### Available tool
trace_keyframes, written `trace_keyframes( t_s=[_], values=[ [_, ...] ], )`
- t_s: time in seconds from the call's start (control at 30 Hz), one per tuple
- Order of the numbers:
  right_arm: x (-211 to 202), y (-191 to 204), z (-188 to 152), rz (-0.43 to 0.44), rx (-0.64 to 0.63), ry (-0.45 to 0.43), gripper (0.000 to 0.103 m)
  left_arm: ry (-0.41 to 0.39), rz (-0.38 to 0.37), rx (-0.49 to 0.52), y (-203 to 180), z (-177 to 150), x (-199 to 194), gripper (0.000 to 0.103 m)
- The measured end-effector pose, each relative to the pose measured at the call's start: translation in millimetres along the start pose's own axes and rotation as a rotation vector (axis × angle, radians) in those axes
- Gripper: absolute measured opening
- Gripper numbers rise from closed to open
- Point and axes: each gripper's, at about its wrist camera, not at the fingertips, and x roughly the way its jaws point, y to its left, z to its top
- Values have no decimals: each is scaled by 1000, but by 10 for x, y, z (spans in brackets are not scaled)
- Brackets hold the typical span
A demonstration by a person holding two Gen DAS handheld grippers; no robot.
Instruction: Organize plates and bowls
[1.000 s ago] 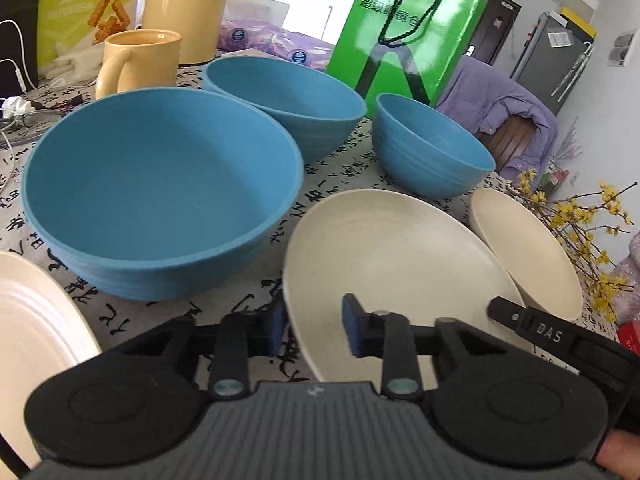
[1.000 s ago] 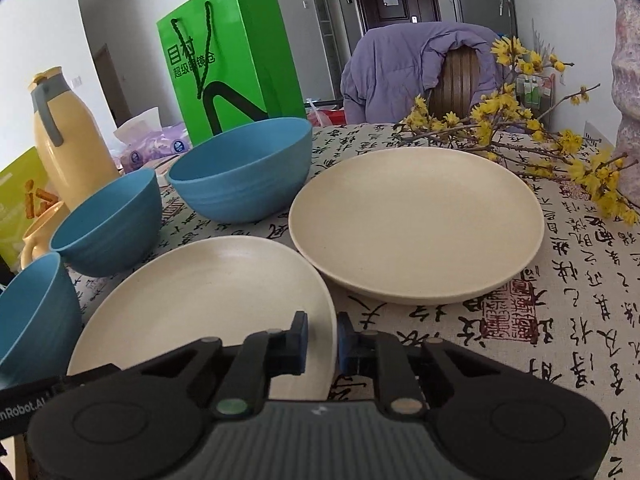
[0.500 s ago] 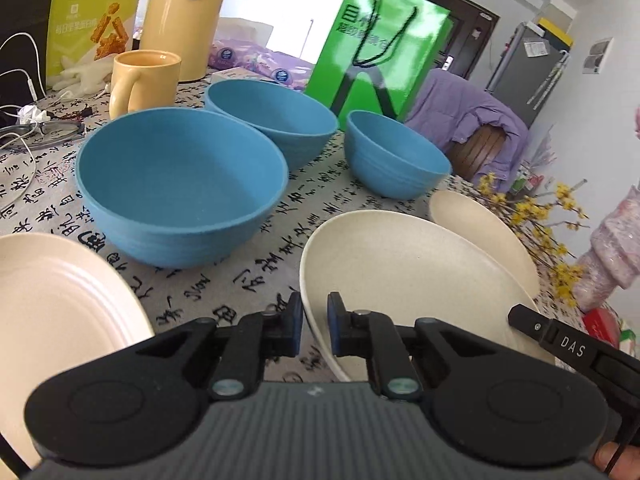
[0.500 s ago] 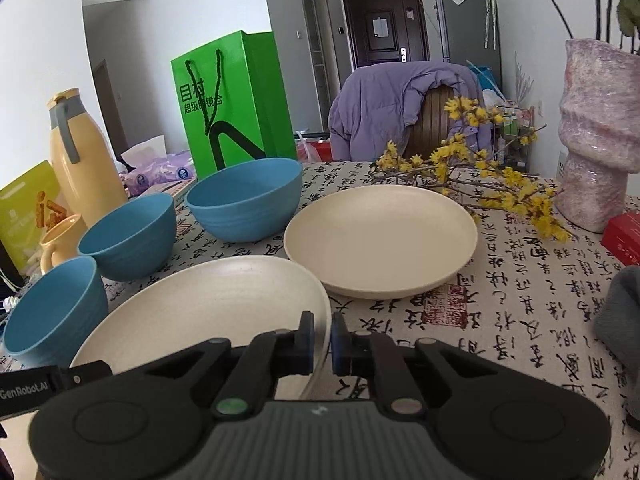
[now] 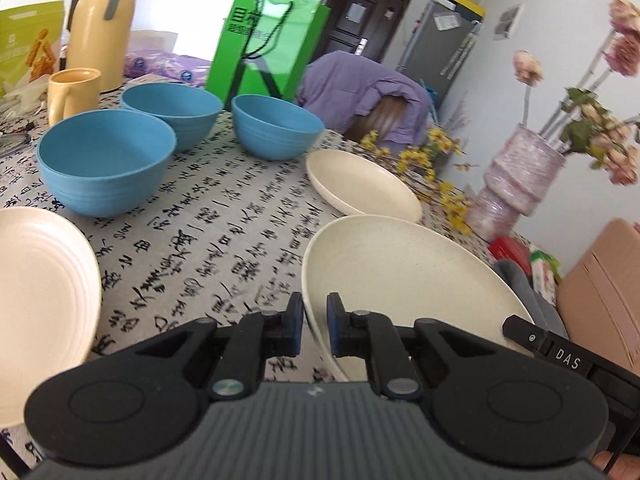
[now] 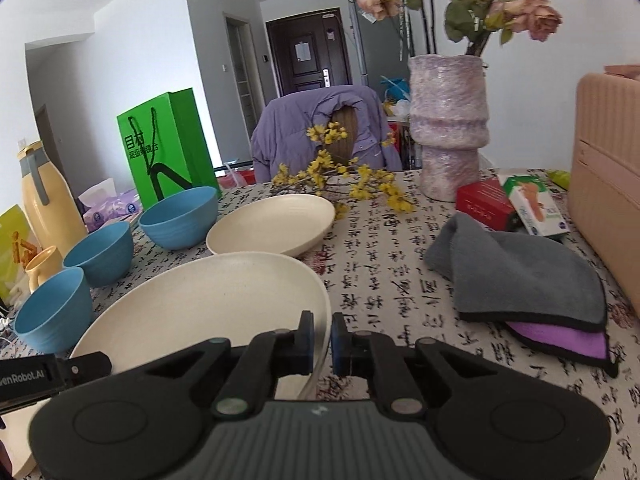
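Observation:
Both grippers hold one large cream plate, lifted and tilted above the table. My left gripper is shut on its left rim. My right gripper is shut on its right rim; the plate also shows in the right wrist view. A second cream plate lies on the table beyond, also seen in the right wrist view. A ridged cream plate lies at the left. Three blue bowls stand at the back left.
A grey cloth over a purple one lies at the right. A purple vase, yellow flower sprigs, red and white boxes, a pink case, a green bag, a yellow mug and jug ring the table.
The left gripper closed on the plate's rim. Both grippers have lifted the plate and swung it to the right, away from the bowls.

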Motion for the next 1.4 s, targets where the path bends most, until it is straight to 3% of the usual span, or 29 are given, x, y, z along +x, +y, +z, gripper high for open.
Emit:
trace_keyframes(
  t_s=[0.47, 0.8, 1.4],
  values=[
    [-1135, -97, -952, -114, 76, -52, 9, 57, -124, 169, 152, -789, -745, 12],
    [-1638, 191, -1750, -138, 100, -26, 10, 96, -136, 211, 573, -1156, -1125, 12],
    [-1620, 637, -1703, -127, 57, -49, 11, 44, -138, 194, 928, -926, -1197, 12]
  ],
)
